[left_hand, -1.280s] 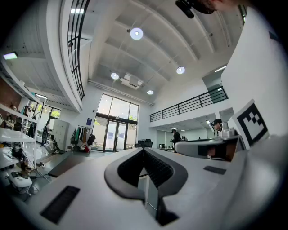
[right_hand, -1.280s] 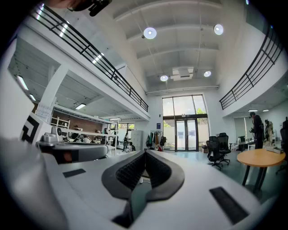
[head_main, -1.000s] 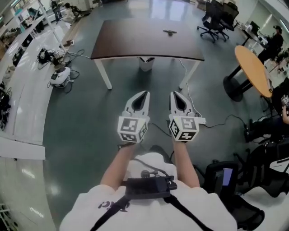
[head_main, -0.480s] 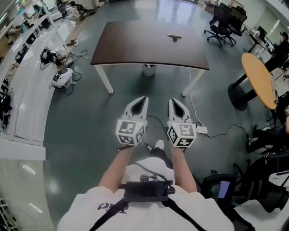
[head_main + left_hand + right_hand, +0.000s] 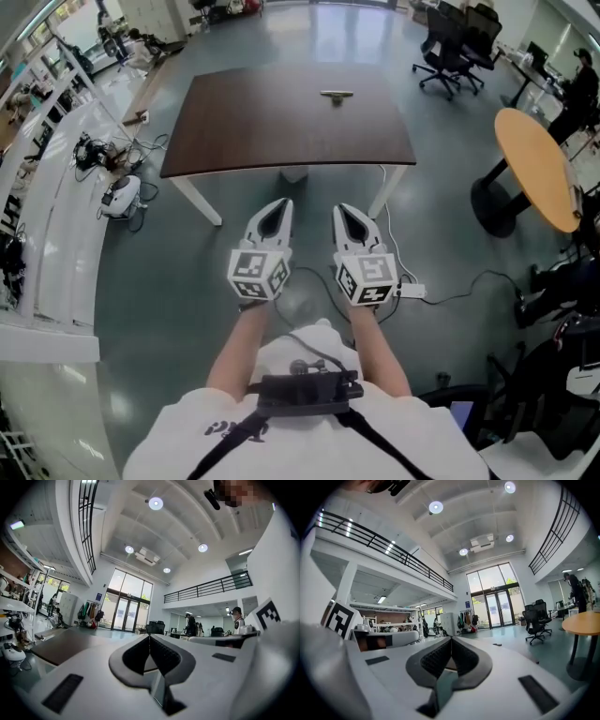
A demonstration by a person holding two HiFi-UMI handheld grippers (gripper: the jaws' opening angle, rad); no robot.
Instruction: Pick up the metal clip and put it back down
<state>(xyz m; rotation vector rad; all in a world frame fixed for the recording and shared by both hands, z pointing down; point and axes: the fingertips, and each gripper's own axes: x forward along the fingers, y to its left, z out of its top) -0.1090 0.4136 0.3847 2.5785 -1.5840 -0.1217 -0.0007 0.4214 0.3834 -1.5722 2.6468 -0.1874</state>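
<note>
Stepping closer over the last second, you are bringing the counter (image 5: 262,122) nearer. It is filling more of the head view, the metal clip (image 5: 337,95) is sliding down and leftward in frame, and both claws are edging up towards the near edge.

You are carrying the left claw (image 5: 279,208) and the right claw (image 5: 343,212) side by side over the floor (image 5: 169,281), short of the counter and pointing forward. Each gripper view is showing its jaws pressed together with nothing between them, so both claws are closed and empty.

The metal clip is lying alone on the far half of the counter, well apart from both claws. It is sitting almost dead ahead of the right claw and off to the right of the left one. The right gripper view is catching the metal clip (image 5: 498,644) as a small dark shape just right of the jaws. Its long axis is running left to right, crosswise to the way the claws are pointing.

The right claw is looking the nearer. It will likely be needing to open and reach across the counter before any pick-up.
</note>
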